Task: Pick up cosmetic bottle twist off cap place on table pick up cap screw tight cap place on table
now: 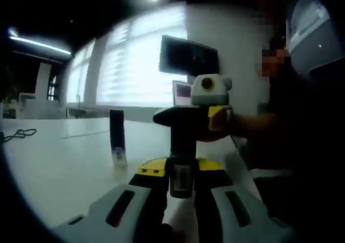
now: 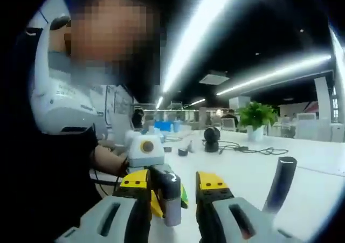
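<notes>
Logged left gripper (image 1: pixel 181 172) nearest the lens, fingers (image 1: pixel 152 171) shut tight on the dark cosmetic bottle (image 1: pixel 181 146), held upright and clear of the white tabletop (image 1: pixel 59 162). Saw right gripper (image 2: pixel 173 182) at the bottle's top end, coming in from the person's side. Noted in right gripper view one yellow-tipped finger against that top end, with a narrow gap to the other; couldn't tell whether actually clamped. Couldn't separate cap from body in either view. Spotted a second dark upright container (image 1: pixel 117 135) on the tabletop left of the held bottle and apart from it. Saw a black cable (image 1: pixel 19 134) far left of the bottle, a dark monitor (image 1: pixel 188 55) behind it, and a green plant (image 2: pixel 256 116) well beyond in right gripper view.
</notes>
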### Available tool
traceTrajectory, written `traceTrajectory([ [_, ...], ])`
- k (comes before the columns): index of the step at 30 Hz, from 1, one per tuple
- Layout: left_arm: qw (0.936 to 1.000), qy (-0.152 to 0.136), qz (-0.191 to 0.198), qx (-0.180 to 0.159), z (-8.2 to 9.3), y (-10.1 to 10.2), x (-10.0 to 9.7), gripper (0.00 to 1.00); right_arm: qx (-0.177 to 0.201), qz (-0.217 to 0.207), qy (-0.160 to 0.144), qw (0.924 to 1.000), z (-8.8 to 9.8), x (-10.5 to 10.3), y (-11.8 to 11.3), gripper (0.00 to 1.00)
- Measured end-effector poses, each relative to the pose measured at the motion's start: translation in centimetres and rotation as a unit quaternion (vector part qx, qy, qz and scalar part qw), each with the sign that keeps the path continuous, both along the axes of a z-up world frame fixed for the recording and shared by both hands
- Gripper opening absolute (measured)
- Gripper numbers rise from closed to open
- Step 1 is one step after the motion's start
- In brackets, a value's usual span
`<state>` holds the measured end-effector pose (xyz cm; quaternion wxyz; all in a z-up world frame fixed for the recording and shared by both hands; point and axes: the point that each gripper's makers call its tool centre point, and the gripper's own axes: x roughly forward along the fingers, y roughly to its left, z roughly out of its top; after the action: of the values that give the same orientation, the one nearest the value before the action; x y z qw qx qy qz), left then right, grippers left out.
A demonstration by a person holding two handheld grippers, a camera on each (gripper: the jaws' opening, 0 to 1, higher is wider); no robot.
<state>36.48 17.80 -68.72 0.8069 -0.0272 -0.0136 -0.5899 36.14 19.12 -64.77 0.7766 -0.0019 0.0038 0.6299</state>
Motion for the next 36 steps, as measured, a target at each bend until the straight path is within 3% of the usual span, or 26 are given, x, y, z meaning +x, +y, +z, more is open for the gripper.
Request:
traceTrajectory([
  [4, 1.0000, 0.002, -0.007, -0.003, 0.1, 0.0, -0.1, 0.08, -0.016, 0.015, 0.004, 0.9998, -0.6, -0.1, 0.5, 0.26],
  [6, 1.0000, 0.001, -0.009, 0.000, 0.0, -0.1, -0.2, 0.08, 0.004, 0.029, 0.028, 0.9992, -0.3, -0.4, 0.8, 0.26],
  [20, 0.9999, 0.001, -0.016, 0.002, -0.2, 0.0, -0.1, 0.08, -0.025, 0.091, 0.035, 0.9949, -1.4, -0.3, 1.0, 0.17],
  [25, 0.9999, 0.001, -0.014, 0.004, -0.3, 0.1, 0.1, 0.08, -0.031, 0.098, 0.031, 0.9942, -1.6, -0.3, 1.1, 0.11],
  [36, 0.9999, -0.008, -0.004, 0.009, -0.3, 0.1, 0.3, 0.08, -0.034, 0.072, 0.004, 0.9968, -1.7, -0.4, 1.2, 0.10],
])
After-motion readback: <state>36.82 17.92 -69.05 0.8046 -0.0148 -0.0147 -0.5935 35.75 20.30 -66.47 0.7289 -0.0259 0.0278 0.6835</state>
